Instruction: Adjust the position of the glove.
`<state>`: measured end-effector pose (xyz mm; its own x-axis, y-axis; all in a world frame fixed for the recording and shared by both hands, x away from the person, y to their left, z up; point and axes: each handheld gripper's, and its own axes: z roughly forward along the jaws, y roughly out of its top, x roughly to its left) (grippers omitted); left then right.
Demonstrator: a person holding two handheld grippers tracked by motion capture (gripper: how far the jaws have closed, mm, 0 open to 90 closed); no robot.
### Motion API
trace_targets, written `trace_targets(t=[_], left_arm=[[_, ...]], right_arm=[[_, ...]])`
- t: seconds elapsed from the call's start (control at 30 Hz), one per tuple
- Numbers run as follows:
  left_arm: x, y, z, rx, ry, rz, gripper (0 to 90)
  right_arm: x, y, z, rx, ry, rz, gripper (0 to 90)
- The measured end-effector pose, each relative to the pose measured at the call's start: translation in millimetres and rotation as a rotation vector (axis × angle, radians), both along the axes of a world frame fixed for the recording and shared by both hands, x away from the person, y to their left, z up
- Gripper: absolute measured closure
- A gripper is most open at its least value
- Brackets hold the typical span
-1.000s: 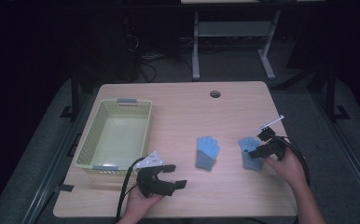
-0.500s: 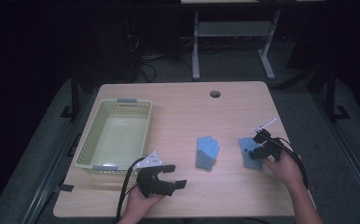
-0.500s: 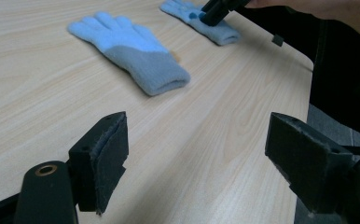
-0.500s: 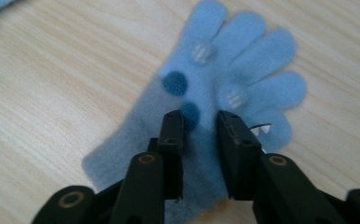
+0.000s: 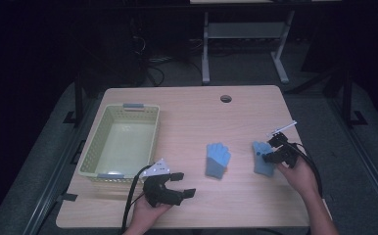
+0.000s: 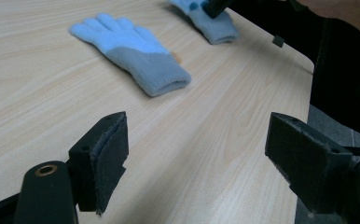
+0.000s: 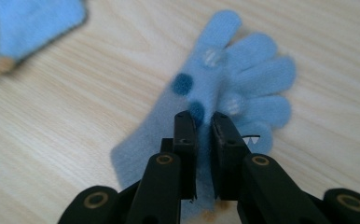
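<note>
Two light blue knit gloves lie on the wooden table (image 5: pixel 197 117). The left glove (image 5: pixel 218 159) (image 6: pixel 131 51) lies flat and untouched. My right gripper (image 5: pixel 268 155) (image 7: pixel 204 123) points down on the right glove (image 5: pixel 261 164) (image 7: pixel 243 70), which has dark and white dots. Its jaws have just been closing and now pinch a fold of that glove's palm. My left gripper (image 5: pixel 184 184) (image 6: pixel 197 149) rests near the table's front edge, jaws wide open with nothing between them. From the left gripper view, the right glove (image 6: pixel 213 28) lies farther off.
A pale green plastic basket (image 5: pixel 91 149) stands at the table's left, with nothing inside. A round cable hole (image 5: pixel 225 98) is at the back of the table. Dark floor and a metal frame lie beyond. In the right gripper view, the other glove's cuff (image 7: pixel 24 28) shows at the top left.
The right gripper's jaws have come together on the right glove, while the hand shifted only slightly. The left gripper and left glove have not moved.
</note>
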<state>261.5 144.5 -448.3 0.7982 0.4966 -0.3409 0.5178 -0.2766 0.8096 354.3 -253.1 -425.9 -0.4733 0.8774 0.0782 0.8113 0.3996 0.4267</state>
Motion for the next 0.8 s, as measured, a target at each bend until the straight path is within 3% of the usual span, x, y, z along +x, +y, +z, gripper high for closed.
trace_targets(t=[0.17, 0.27, 0.5, 0.73, 0.8], left_arm=[[-0.6, -0.3, 0.3, 0.000, -0.004, -0.001, 21.0], [-0.5, -0.1, 0.1, -0.002, -0.001, -0.002, 21.0], [-0.1, 0.5, 0.3, 0.000, -0.001, 0.000, 21.0], [-0.2, 1.5, 0.8, -0.002, -0.003, 0.003, 21.0], [-0.3, 1.4, 0.8, -0.003, -0.004, 0.003, 21.0]], right_arm=[[-6.2, 4.5, 21.1, 0.038, -0.050, 0.012, 82.4], [-8.9, 10.4, 31.2, 0.037, -0.079, 0.038, 82.3], [-11.3, 29.3, 43.3, 0.051, -0.095, 0.072, 82.0], [-10.6, 50.3, 52.9, 0.114, -0.101, 0.112, 81.8], [-10.4, 58.1, 54.3, 0.111, -0.100, 0.115, 81.8]])
